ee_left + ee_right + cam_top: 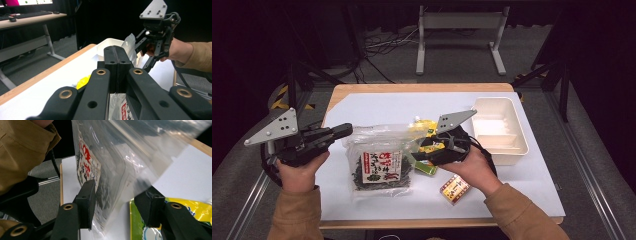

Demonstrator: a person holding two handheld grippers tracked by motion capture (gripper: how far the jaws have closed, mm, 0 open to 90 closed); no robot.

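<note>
Table (532, 170) lit bright from above, room around it very dark, soft short shadows under hands, white glare on the clear bag (140, 152) (strongest at upper right), near jaws blurred, high view slightly soft

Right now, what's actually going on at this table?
A person works a gripper in each hand on a clear plastic zip bag holding a red-labelled pack of dark dried seaweed. The left gripper is shut at the bag's upper left corner. The right gripper has its fingers apart with the bag's other edge between them, not clamped. A yellow-green snack pouch, a small yellow box and a white plastic tray lie nearby on the white table.
</note>
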